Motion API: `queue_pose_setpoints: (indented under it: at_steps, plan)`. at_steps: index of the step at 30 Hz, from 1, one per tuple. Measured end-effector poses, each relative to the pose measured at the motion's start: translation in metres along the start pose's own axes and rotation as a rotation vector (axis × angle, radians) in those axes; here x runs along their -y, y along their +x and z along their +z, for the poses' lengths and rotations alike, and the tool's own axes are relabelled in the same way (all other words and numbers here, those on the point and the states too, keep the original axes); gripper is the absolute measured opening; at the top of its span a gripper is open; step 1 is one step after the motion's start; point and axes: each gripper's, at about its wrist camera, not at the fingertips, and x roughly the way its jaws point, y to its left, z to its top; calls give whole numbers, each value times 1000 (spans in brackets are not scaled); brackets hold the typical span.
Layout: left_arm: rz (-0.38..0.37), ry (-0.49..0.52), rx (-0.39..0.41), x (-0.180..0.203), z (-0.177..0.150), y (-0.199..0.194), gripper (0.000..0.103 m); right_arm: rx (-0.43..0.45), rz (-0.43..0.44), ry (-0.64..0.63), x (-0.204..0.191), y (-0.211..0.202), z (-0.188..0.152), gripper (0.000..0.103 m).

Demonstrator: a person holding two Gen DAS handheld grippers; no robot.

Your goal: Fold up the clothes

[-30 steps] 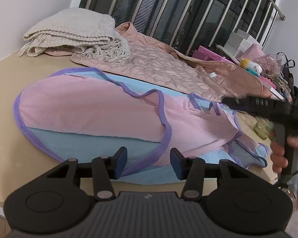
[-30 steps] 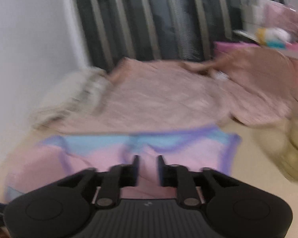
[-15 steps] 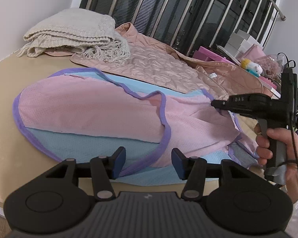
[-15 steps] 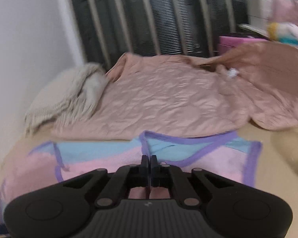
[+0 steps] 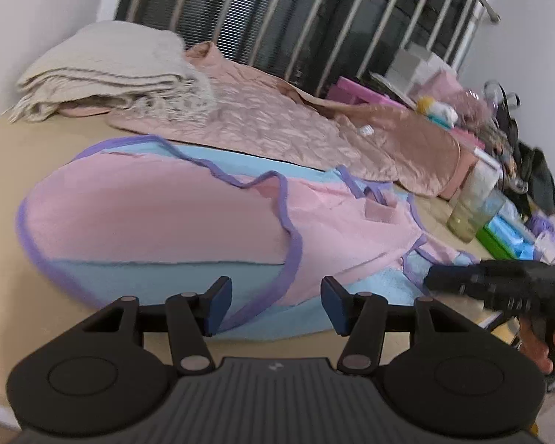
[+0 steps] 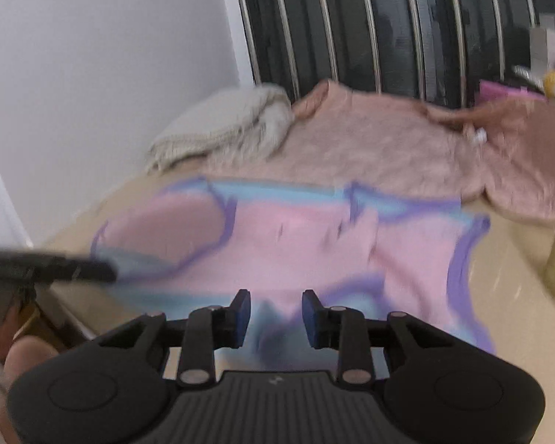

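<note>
A pink and light-blue garment with purple trim [image 5: 188, 229] lies partly folded on the beige table [image 5: 29, 155]; it also shows in the right wrist view [image 6: 307, 244]. My left gripper [image 5: 273, 305] is open and empty, just above the garment's near blue edge. My right gripper [image 6: 272, 318] is open and empty over the garment's near right end. The right gripper also shows at the right of the left wrist view [image 5: 436, 281], low beside the garment's end. The left gripper appears at the left of the right wrist view [image 6: 107, 272].
A folded cream knit blanket [image 5: 103, 74] and a quilted pink jacket [image 5: 277, 125] lie behind the garment. A glass jar [image 5: 473, 211], boxes and clutter [image 5: 510, 236] stand at the right. Window bars [image 5: 314, 18] run along the back.
My right gripper was shut on the garment half a second ago; it has let go, opened and dropped back to the near right end. The right part now lies flat.
</note>
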Motion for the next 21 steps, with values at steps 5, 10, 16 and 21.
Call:
queue_pose_setpoints:
  at_steps: [5,10,16,21]
  plan:
    - [82,5,-55,7,-1,19,4,12,-77,-48,-12,10,-14,1]
    - [90,-80,7,-3,-2,8,3,9,-123,-47,-9,-1,-16,1]
    - [44,12,19,13,-6,1,55,47,-60,-47,-5,-26,-20,20]
    - [62,81,-8,8,-17,-2,58,82,-51,-157,-13,-26,-23,24]
